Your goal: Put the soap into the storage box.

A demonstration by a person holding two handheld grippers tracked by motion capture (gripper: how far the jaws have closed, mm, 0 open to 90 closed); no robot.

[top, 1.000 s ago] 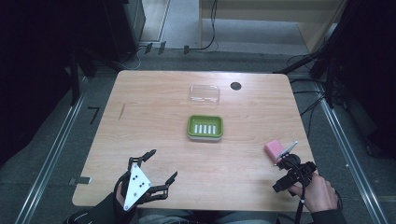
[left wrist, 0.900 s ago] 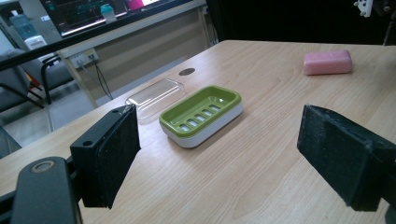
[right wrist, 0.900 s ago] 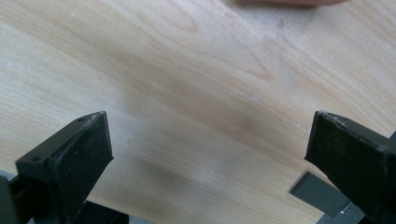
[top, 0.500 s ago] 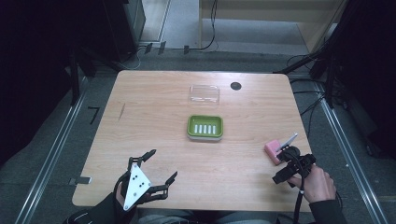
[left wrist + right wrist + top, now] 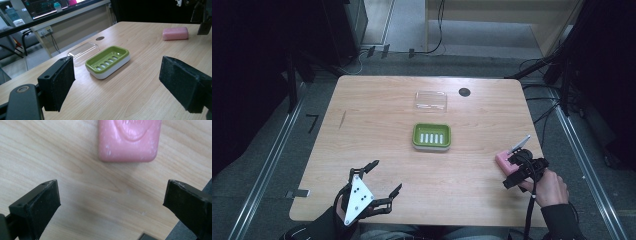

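Near the right edge of the counter (image 5: 387, 100), toward its near corner, lies the pink soap bar (image 5: 506, 162), flat on the wood and with an embossed mark on its upper face. Right tongs (image 5: 518, 172) hang just above the bar's near side, held by the person's right hand (image 5: 551, 186); in the right gripper view the two black jaws stand wide apart and grip nothing, with the soap bar (image 5: 129, 140) beyond their tips and bare wood between them. Whether the tongs touch the bar cannot be told from the high view.

Left tongs (image 5: 379, 182) rest at the near edge, close to the near left corner, carrying a grey three-cornered plate (image 5: 357, 197). Their jaws are likewise spread and empty; the left gripper view looks between them across the counter.

At the counter's middle sits the green soap dish (image 5: 431, 136), a white slotted tray with a green rim, empty. Toward the far edge, just behind the dish and apart from it, lies the clear plastic lid (image 5: 431, 100). A dark round hole (image 5: 464, 92) marks the counter beside the lid, nearer the far right corner. The soap bar and the dish are well apart.
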